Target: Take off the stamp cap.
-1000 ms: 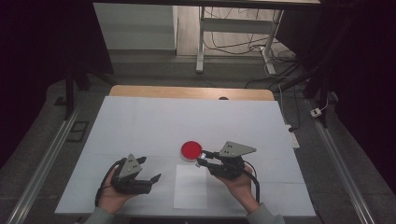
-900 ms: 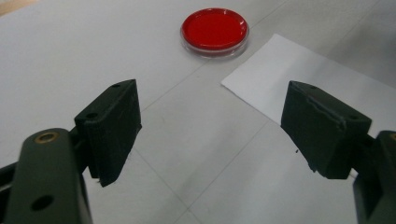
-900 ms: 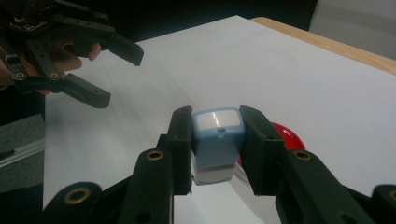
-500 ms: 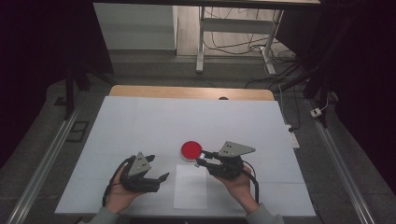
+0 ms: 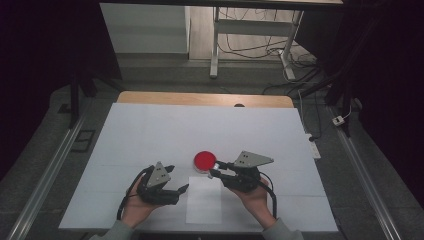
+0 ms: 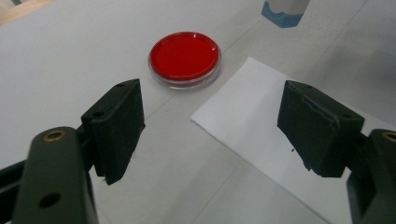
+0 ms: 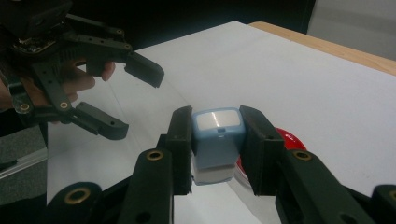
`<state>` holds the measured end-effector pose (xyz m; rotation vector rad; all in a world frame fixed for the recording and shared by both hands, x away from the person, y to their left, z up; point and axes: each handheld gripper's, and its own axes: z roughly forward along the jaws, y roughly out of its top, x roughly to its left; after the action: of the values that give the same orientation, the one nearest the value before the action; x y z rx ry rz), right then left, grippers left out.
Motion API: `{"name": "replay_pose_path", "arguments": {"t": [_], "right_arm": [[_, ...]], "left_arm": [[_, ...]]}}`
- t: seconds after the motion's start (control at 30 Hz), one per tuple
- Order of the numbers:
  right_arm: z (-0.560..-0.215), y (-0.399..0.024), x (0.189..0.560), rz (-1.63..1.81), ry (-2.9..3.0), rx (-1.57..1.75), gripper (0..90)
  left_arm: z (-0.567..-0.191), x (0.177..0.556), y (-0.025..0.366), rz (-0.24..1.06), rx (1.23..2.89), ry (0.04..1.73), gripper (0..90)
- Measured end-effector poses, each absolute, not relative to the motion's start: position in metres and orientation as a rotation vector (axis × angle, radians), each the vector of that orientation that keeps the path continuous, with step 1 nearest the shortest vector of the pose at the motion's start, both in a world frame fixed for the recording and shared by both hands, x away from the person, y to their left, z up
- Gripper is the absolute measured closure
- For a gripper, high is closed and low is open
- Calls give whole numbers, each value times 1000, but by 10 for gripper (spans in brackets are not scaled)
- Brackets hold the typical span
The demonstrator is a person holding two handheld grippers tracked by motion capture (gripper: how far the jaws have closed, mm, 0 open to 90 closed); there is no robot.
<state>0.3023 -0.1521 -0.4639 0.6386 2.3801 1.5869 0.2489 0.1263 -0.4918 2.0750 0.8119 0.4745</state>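
One red dish (image 5: 205, 160), one paper sheet (image 5: 204, 201), one blue-white block (image 7: 217, 135) (clamped), two claws.

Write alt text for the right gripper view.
The right claw is shut on a small pale-blue block above a white table, with a red dish partly hidden behind it. At upper left, the left claw stands open, held in a hand.

The left hand-held gripper (image 5: 176, 181) has just been closing slightly, nothing between; the right hand-held gripper (image 5: 216, 169) seems clamped tight.
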Motion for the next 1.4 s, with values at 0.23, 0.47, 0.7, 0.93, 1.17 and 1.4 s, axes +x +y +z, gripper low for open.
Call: {"name": "replay_pose_path", "arguments": {"t": [0.23,0.47,0.7,0.93,1.17,1.4], "right_arm": [[-465,-151,303,1589,2388,641,659],[-466,-150,303,1594,2403,631,659],[-467,-150,303,1593,2413,623,659],[-468,-147,302,1604,2408,645,659],[-470,-146,302,1628,2387,684,659],[-470,-146,301,1639,2359,715,659]], "left_arm": [[-491,252,114,462,2084,786,242],[-492,257,105,432,2092,757,243],[-492,259,98,414,2096,742,246],[-494,261,88,409,2101,725,267],[-494,262,80,417,2098,720,316],[-497,264,71,433,2112,724,356]]}}
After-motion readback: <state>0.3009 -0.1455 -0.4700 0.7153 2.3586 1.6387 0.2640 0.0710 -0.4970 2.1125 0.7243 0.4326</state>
